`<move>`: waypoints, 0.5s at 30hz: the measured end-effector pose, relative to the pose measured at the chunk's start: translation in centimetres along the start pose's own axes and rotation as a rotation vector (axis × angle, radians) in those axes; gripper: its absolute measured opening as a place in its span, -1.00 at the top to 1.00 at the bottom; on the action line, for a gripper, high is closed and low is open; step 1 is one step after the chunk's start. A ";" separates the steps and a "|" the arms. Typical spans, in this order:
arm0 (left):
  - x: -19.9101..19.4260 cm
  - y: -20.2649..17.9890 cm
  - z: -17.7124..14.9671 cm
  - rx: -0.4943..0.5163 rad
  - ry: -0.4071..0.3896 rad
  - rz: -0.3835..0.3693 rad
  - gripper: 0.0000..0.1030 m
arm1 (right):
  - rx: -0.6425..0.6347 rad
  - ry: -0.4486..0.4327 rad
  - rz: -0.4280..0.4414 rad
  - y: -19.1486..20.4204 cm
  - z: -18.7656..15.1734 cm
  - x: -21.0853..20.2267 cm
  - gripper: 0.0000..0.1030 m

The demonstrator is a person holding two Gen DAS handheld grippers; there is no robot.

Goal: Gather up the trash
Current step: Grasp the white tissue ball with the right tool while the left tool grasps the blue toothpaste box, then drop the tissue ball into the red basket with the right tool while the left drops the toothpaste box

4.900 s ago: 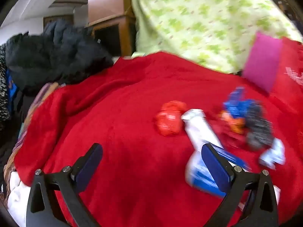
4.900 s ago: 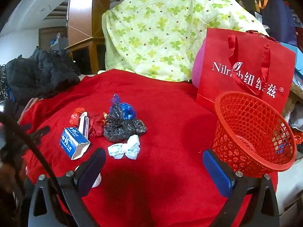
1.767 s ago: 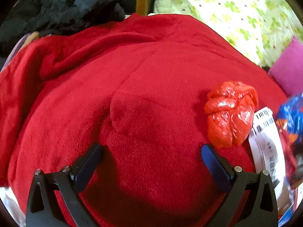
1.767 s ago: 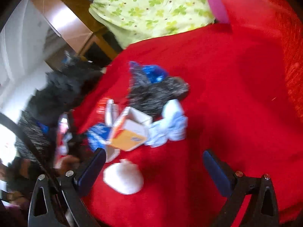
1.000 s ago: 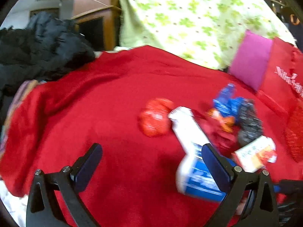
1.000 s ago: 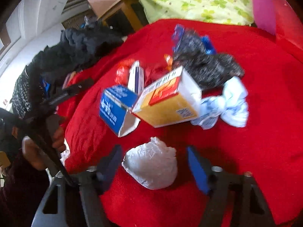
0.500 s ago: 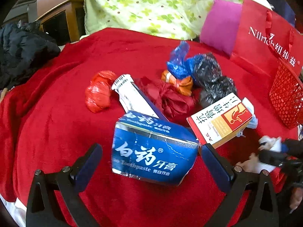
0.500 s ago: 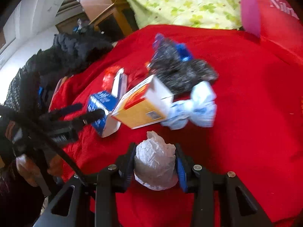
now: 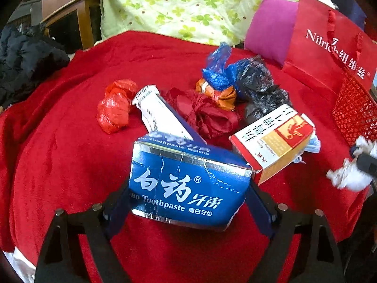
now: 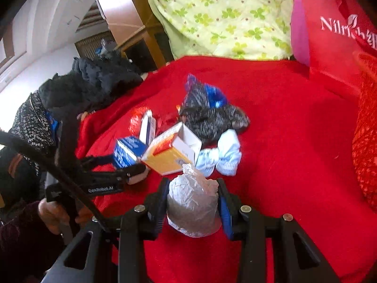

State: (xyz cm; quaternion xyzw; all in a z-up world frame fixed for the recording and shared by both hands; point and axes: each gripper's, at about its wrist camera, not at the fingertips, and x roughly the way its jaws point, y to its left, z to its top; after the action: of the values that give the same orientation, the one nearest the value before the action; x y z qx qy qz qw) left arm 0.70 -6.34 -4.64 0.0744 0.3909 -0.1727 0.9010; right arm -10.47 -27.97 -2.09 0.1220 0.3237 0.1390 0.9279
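Observation:
My left gripper is shut on the end of a blue toothpaste box, which also shows in the right wrist view. My right gripper is shut on a crumpled white paper ball, seen blurred at the right edge of the left wrist view. On the red blanket lie a yellow-and-red medicine box, a red plastic wad, a dark red bag, an orange wrapper, blue and black bags and a pale blue cloth knot.
A red mesh basket stands at the right by a red paper bag and a pink cushion. A green-patterned quilt lies behind. Dark clothes pile at the left beside a wooden cabinet.
My left gripper has closed on the toothpaste box, having been open around it. My right gripper has kept hold of the paper ball and lifted slightly.

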 end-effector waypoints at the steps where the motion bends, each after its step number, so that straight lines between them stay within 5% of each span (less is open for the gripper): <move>1: -0.3 -0.1 0.0 0.006 -0.008 0.004 -0.73 | 0.002 -0.014 0.002 -0.1 0.2 -0.4 0.21; 15: -6.0 -0.1 2.3 0.042 -0.158 0.070 -0.73 | 0.070 -0.300 -0.011 -2.7 1.4 -8.6 0.21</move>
State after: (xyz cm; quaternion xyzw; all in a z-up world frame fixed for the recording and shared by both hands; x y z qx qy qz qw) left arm -1.56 -5.50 1.33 0.0929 0.3123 -0.1544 0.9327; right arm -15.52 -33.60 2.98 0.1718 0.1866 0.1028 0.9618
